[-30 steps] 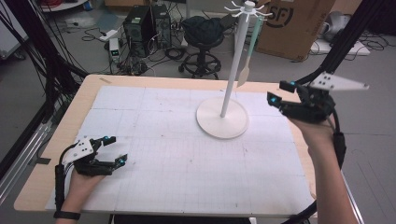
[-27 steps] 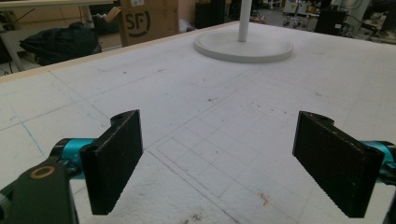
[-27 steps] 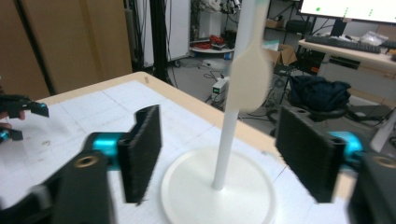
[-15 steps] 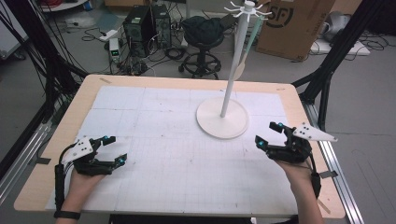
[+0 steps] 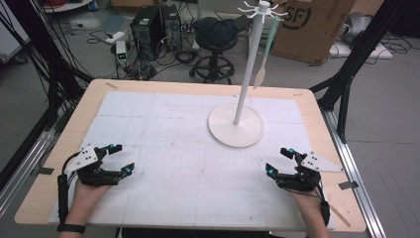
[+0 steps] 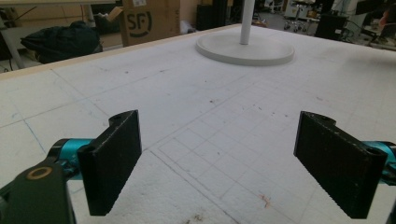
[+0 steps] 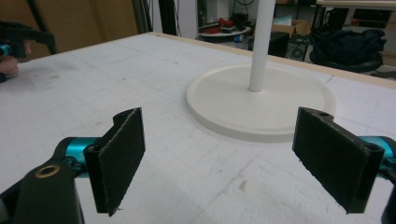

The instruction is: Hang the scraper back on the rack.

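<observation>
The white stand (image 5: 236, 126) sits on the tabletop (image 5: 173, 148) at about 1 o'clock from its middle, a spatula (image 5: 263, 54) hanging from its top hooks. The right gripper (image 5: 283, 161) rests at 4 o'clock and the left gripper (image 5: 122, 158) at 8 o'clock, well apart from the stand. Both have their 2 fingers (image 7: 116, 158) spread wide, holding nothing.

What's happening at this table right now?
A person sits at a white-covered table with a two-jaw gripper in each hand. The left gripper and the right gripper both rest low near the front edge, jaws wide open and holding nothing. Ahead stands a white hanging stand on a round base, and a spatula-like utensil hangs from a hook at its top. Neither gripper touches the stand.
</observation>
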`<state>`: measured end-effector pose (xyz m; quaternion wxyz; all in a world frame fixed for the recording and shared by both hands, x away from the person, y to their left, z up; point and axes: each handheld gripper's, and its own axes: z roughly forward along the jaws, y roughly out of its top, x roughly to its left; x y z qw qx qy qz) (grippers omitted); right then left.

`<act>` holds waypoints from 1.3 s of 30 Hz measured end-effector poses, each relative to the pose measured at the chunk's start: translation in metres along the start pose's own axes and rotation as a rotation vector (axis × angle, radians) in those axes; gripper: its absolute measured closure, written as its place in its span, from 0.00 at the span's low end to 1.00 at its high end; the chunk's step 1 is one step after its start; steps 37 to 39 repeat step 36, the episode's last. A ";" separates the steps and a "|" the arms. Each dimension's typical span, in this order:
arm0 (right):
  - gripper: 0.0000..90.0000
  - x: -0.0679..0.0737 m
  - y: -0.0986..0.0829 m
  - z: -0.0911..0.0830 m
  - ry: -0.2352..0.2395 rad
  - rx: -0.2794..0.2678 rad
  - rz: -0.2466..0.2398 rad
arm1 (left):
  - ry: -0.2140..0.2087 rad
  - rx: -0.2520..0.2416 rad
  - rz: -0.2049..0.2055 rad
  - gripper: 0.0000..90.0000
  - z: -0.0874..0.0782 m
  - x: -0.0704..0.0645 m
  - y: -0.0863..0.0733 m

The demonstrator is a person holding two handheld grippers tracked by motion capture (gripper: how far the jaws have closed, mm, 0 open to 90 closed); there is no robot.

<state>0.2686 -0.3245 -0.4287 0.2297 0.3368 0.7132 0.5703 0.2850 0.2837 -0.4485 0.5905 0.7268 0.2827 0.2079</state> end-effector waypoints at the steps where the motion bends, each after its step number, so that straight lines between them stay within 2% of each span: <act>1: 0.18 -0.001 -0.003 0.000 -0.006 0.003 0.010 | 0.000 0.001 0.001 0.17 0.000 0.000 0.000; 8: 0.18 -0.007 -0.019 -0.001 -0.021 0.018 0.036 | -0.001 0.000 0.006 0.17 0.000 0.000 0.000; 39: 0.18 -0.006 -0.020 -0.002 -0.025 0.017 0.036 | -0.001 0.005 0.015 0.17 0.000 -0.001 0.000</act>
